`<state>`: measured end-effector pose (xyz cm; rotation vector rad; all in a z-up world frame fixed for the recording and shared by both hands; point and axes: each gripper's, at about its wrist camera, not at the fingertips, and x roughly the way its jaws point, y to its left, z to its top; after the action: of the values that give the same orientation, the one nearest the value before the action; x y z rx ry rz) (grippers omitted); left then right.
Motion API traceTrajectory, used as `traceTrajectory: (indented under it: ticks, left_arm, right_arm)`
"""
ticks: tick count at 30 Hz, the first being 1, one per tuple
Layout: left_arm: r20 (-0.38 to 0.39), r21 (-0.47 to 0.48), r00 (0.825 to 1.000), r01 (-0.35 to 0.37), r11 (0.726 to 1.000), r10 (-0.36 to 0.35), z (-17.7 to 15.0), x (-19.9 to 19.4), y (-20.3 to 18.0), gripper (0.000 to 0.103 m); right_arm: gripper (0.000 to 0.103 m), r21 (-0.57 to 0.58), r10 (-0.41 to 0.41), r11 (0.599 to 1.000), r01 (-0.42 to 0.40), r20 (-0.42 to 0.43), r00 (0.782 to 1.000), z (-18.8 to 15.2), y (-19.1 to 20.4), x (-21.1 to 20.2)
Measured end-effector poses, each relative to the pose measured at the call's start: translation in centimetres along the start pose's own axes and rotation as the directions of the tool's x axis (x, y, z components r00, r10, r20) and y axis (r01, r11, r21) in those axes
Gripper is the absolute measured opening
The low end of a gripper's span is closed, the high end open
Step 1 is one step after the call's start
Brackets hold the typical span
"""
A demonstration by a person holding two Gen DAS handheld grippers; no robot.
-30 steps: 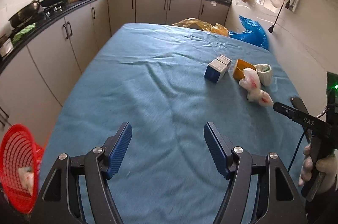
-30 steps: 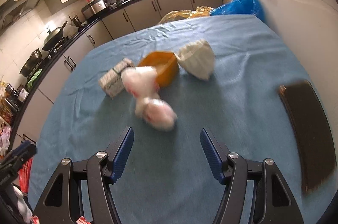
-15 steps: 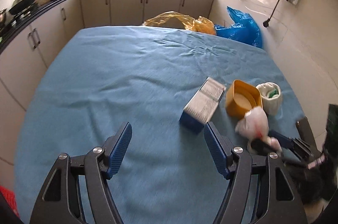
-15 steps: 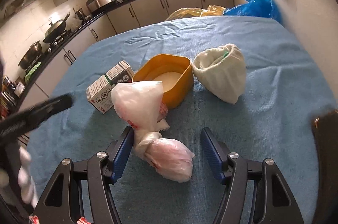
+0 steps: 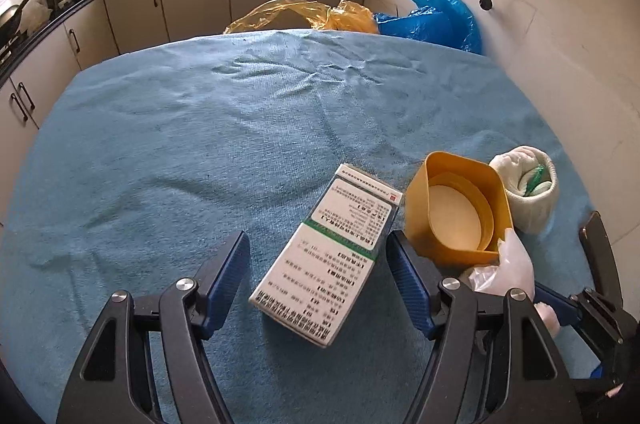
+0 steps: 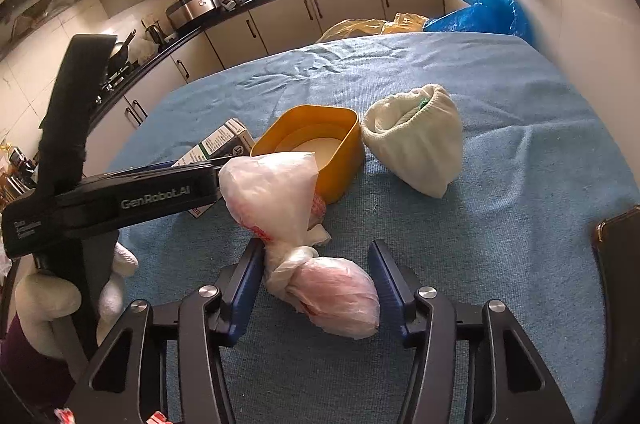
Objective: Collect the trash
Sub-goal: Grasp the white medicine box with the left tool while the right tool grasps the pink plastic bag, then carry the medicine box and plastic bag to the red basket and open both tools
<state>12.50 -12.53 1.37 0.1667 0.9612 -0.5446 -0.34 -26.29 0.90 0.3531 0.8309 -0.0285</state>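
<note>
A knotted white and pink plastic bag [image 6: 328,292] lies on the blue tablecloth [image 6: 500,224]. My right gripper [image 6: 316,280] is closing around its lower bulge, and both pads touch its sides. In the left wrist view a white, green and blue carton [image 5: 332,256] lies flat between the fingers of my left gripper [image 5: 316,276], which is open; its right pad is close to the carton's edge. The bag [image 5: 508,264] shows again behind that gripper's right finger. The left tool's black body [image 6: 132,199], held by a gloved hand [image 6: 44,300], reaches in from the left of the right wrist view.
A yellow tub [image 5: 456,212] with a white disc inside sits right of the carton, and a white knitted pouch [image 5: 528,191] stands beside it. A dark flat object [image 6: 620,264] lies at the table's right edge. Yellow [image 5: 304,13] and blue bags [image 5: 436,19] sit past the far edge.
My left gripper has swept across the table to the carton, which now lies between its fingers; the red basket has left view. The right jaws have narrowed onto the bag.
</note>
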Motion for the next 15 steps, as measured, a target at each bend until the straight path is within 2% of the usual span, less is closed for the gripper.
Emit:
traceTrajectory:
  ticks: [1,2,3,4,9,15]
  left_arm:
    - [-0.001,-0.004,1.0,-0.006,1.0,0.006,0.0,0.0,0.0,0.068]
    - [0.002,-0.009,1.0,-0.021,1.0,0.021,-0.1,0.0,0.0,0.059]
    - [0.001,-0.012,0.999,-0.045,0.999,0.045,-0.2,-0.1,0.1,0.041]
    - [-0.002,-0.012,0.998,-0.063,0.998,0.063,-0.1,-0.2,0.1,0.033]
    - [-0.005,-0.045,0.998,-0.066,0.997,0.066,-1.6,-2.2,1.0,0.033]
    - [0.005,-0.073,0.998,-0.057,0.996,0.057,-5.2,-6.5,1.6,0.034]
  right_arm:
    - [0.056,-0.001,0.0,1.0,0.0,0.002,1.0,-0.1,0.0,-0.1]
    - [0.056,-0.001,-0.001,1.0,0.001,0.004,1.0,-0.1,0.0,-0.1]
    - [0.056,-0.001,-0.001,1.0,0.001,0.005,1.0,-0.2,0.1,-0.1]
    - [0.056,-0.001,-0.003,1.0,0.003,0.008,1.0,-0.2,0.0,-0.2]
    - [0.055,-0.012,-0.018,1.0,0.018,0.025,1.0,-0.5,0.4,-0.8]
    - [0.055,-0.023,-0.009,1.0,0.01,0.029,1.0,-1.1,0.8,-1.4]
